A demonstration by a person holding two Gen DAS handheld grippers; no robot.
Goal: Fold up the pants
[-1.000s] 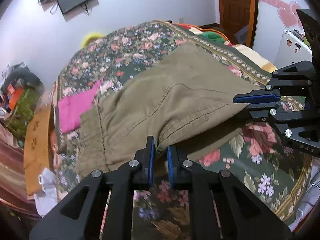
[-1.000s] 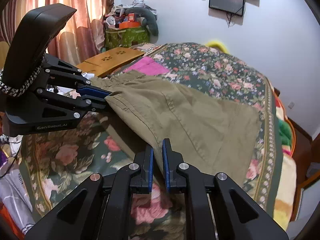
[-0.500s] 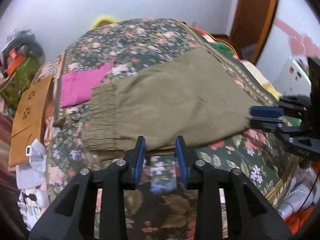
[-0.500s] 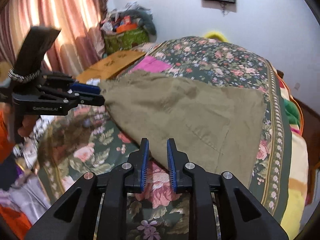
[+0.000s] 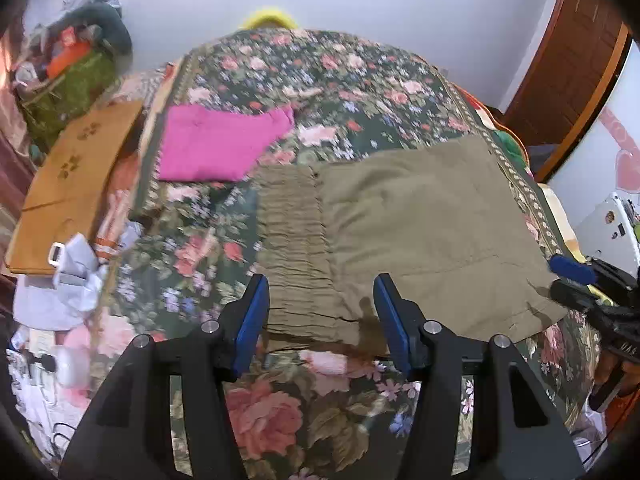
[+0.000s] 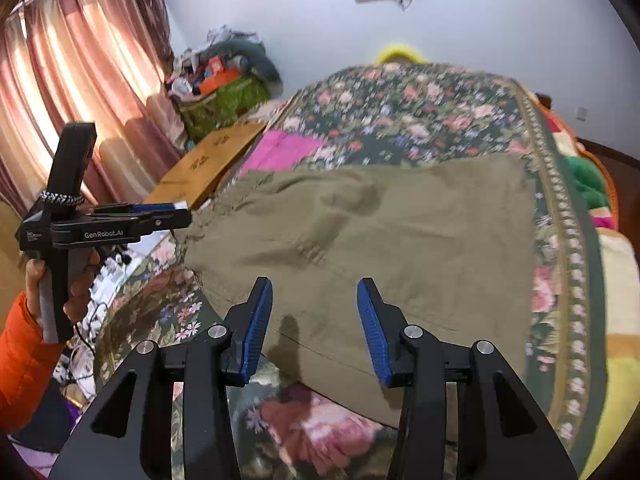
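A: Are the grabbers holding the pants [image 5: 416, 236]?

B: No. The left gripper [image 5: 320, 316] has its blue pads wide apart. They have just been opening. The stretchy waist of the pants shows between them, but the pads do not press on it.

A: And the other one?

B: The right gripper [image 6: 314, 320] has its pads apart too, and they have just been opening as well. The near edge of the pants lies between them, not pinched.

A: Where are the pants?

B: They lie folded and flat on the flowery bedspread [image 5: 328, 76], near its front edge. They are brownish green. In the right wrist view they fill the middle [image 6: 380, 232].

A: What else is close to the pants?

B: A pink cloth [image 5: 216, 148] lies on the bedspread just past the waist end. Further from the pants on that side is a brown wooden board [image 5: 68, 184]. A green bag [image 6: 224, 104] full of stuff sits past it, by the pink curtains [image 6: 72, 80].

A: Who holds the left gripper?

B: A hand [image 6: 60, 284] with an orange sleeve [image 6: 20, 364], off the waist end of the pants.
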